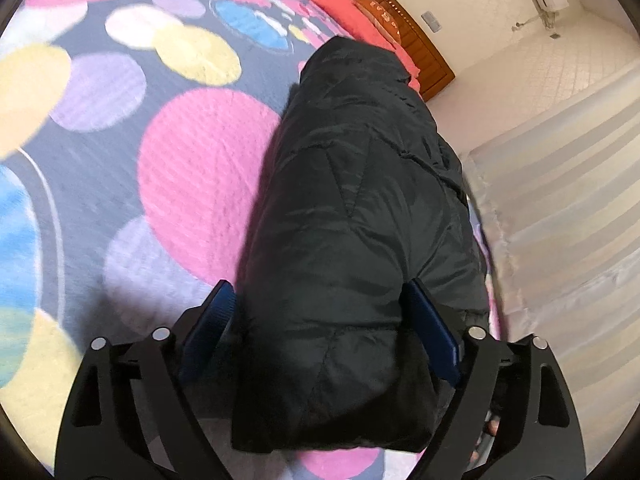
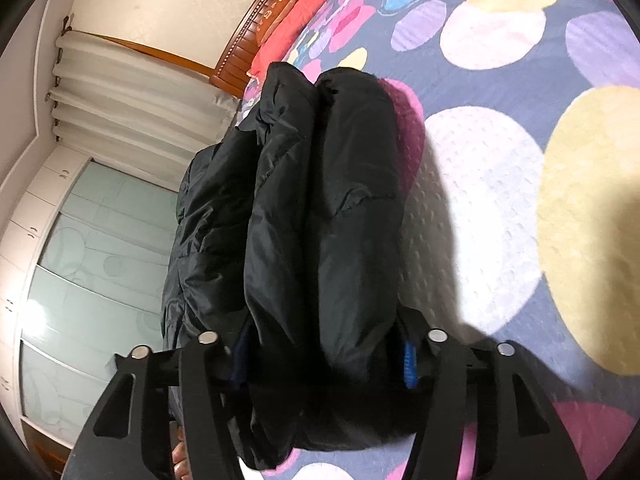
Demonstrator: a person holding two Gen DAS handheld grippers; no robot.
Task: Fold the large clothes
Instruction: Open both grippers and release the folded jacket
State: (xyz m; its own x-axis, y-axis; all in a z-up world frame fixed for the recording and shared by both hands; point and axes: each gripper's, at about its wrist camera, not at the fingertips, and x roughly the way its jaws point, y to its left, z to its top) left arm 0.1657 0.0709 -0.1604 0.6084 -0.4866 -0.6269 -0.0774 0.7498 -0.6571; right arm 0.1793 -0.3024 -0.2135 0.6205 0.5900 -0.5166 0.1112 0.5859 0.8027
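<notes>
With the black padded coat (image 1: 352, 216) already doubled into a thick bundle above the bed (image 1: 192, 160), my left gripper (image 1: 320, 320) and right gripper (image 2: 324, 354) each clasp it, final folds seemingly remaining.

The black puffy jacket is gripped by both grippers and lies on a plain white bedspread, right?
Not quite: the bedspread is navy with big pink, yellow and purple circles, as both wrist views show. The rest holds: the black jacket sits clamped in the left gripper and right gripper.

Black jaws, blue pads (image 1: 434, 330), silver screws (image 2: 437, 335)
</notes>
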